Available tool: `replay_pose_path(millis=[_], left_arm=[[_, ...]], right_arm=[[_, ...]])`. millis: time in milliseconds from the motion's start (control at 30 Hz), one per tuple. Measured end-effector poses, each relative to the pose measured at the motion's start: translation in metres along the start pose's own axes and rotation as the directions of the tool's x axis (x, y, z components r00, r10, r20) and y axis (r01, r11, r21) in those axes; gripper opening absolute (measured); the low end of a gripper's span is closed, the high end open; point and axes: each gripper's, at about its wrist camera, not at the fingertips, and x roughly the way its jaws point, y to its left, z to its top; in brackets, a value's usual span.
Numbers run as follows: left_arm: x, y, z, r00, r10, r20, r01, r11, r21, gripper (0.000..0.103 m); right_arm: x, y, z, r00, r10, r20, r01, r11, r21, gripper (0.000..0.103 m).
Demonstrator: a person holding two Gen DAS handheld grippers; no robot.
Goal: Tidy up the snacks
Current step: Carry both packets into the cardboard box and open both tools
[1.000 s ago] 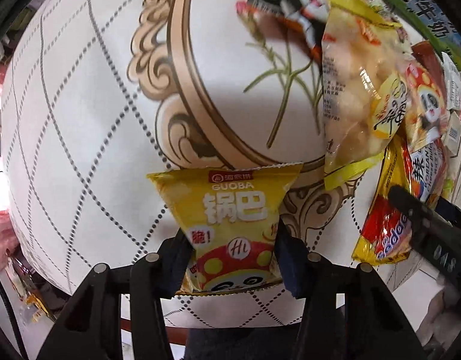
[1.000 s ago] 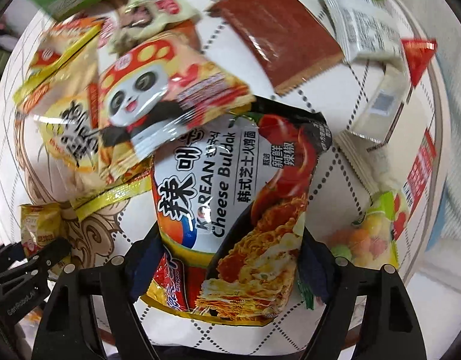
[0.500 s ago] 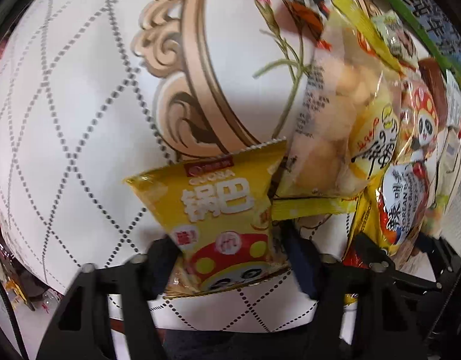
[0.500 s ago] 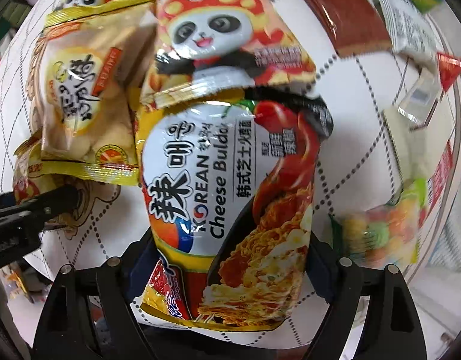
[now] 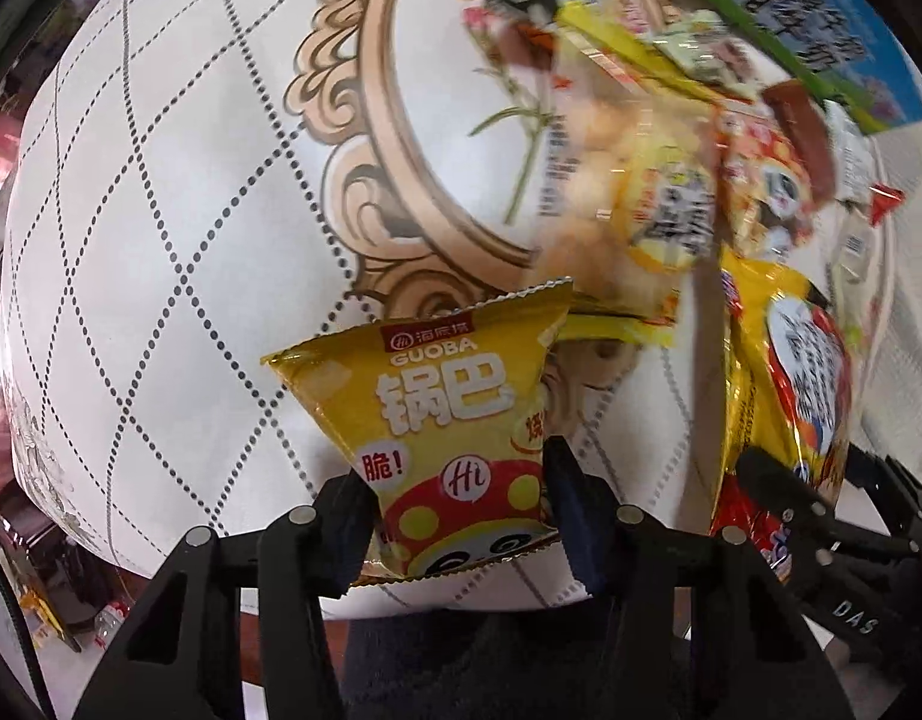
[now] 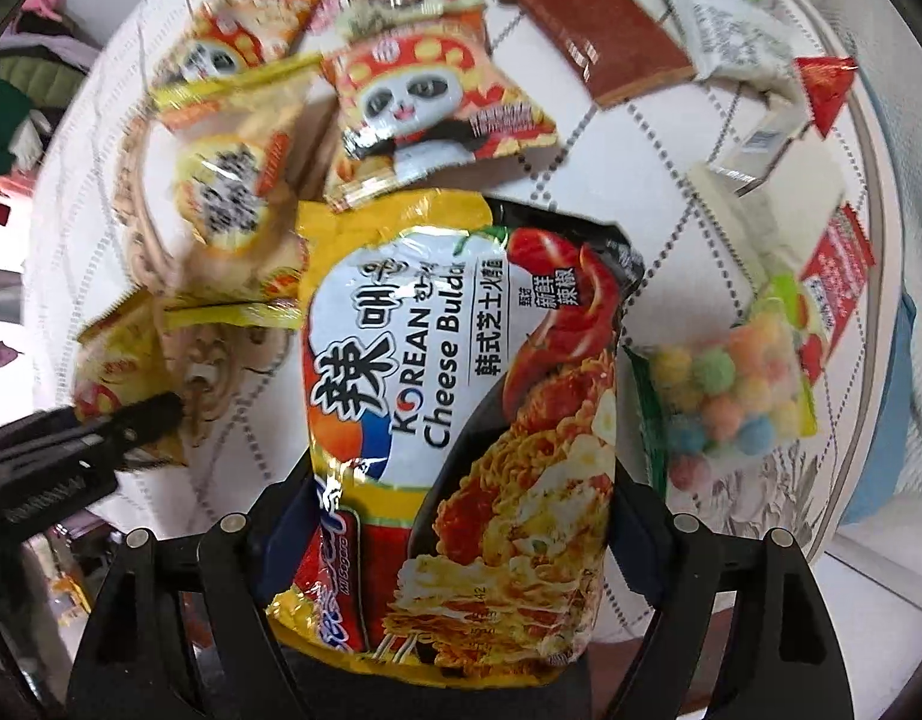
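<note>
Since a second ago my left tool [image 5: 461, 498] has swung the yellow Guoba packet [image 5: 443, 420] toward the snack pile: the packet's top corner now overlaps the lower edge of the clear puffed-snack bag [image 5: 634, 222], where earlier a strip of bare table [image 5: 161, 240] lay between them. My right tool [image 6: 455, 516] has carried the Korean cheese noodle bag [image 6: 461, 408] forward, so its top edge now sits just under the panda packet [image 6: 425, 102], which lay over the bag's upper left before. Both tools stay clamped: the left one grips the Guoba packet by its lower part, a finger on each side, and the right one pinches the noodle bag at its lower sides. The Guoba packet's long axis runs away from my left camera and tilts a little to the right, its printed top edge farthest from me. The noodle bag's long axis also runs straight away from the right camera, top end toward the pile, its lettering reading sideways. To its right a bag of coloured candy balls [image 6: 724, 396] lies on the table, just beside it. The pile itself is motion-blurred in the left view.
</note>
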Motion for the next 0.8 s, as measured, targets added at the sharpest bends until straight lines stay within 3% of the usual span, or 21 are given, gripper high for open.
replay_pose_path(millis=[233,400,533,633,800], left_arm=[[-0.037,-0.013,-0.017,0.995,-0.08,0.051,0.078,0.996,0.039,0.049],[-0.087,-0.04,-0.006,0.984,-0.141,0.106,0.135,0.989,0.062,0.049],[-0.131,-0.072,0.029,0.97,-0.173,0.17,0.158,0.983,0.098,0.049],[-0.162,-0.093,0.079,0.96,-0.195,0.203,0.172,0.977,0.124,0.049],[-0.178,-0.131,0.159,0.949,-0.193,0.25,0.155,0.974,0.163,0.049]], right_arm=[[-0.064,-0.005,0.005,0.991,0.077,0.114,-0.079,0.997,0.007,0.085],[-0.124,-0.026,0.029,0.967,0.16,0.198,-0.162,0.987,-0.006,0.085],[-0.179,-0.062,0.057,0.941,0.198,0.274,-0.196,0.98,-0.035,0.085],[-0.205,-0.077,0.091,0.913,0.223,0.342,-0.219,0.974,-0.05,0.085],[-0.24,-0.098,0.149,0.876,0.213,0.433,-0.196,0.977,-0.085,0.085]])
